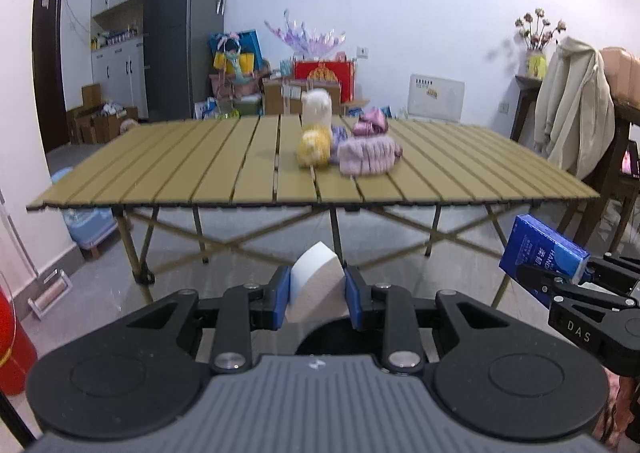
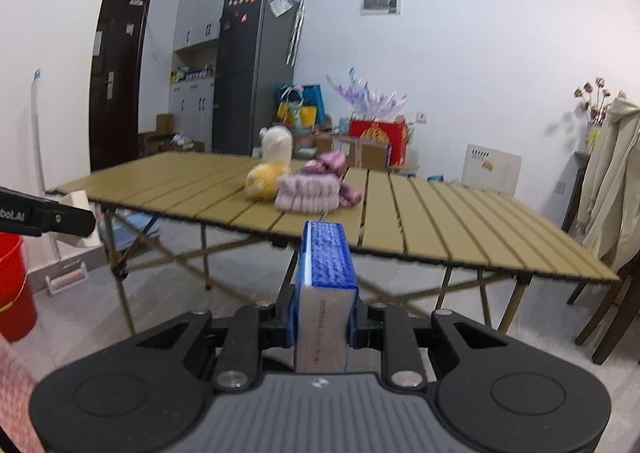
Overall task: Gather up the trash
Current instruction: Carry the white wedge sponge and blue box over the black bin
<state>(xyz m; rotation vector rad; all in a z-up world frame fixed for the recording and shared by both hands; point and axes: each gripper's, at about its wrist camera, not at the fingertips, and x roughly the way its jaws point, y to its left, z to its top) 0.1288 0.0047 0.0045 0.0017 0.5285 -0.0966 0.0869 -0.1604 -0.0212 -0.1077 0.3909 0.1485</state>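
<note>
Ahead, beyond both tools, the table edge faces open floor. Left tool grips a white paper piece; right tool grips a blue tissue pack; red bucket at far left.

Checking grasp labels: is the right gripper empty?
No, the right gripper is shut on a blue tissue pack standing between its pads.

Open floor ahead, up to the slatted table. Crossed table legs block low passage underneath. Tabletop mostly bare on left and right; plush toys and pink bundle clustered mid-table. Red bucket low left, chair with draped coat crowding right edge. Possibly a blue tub under the left corner, blurred.
</note>
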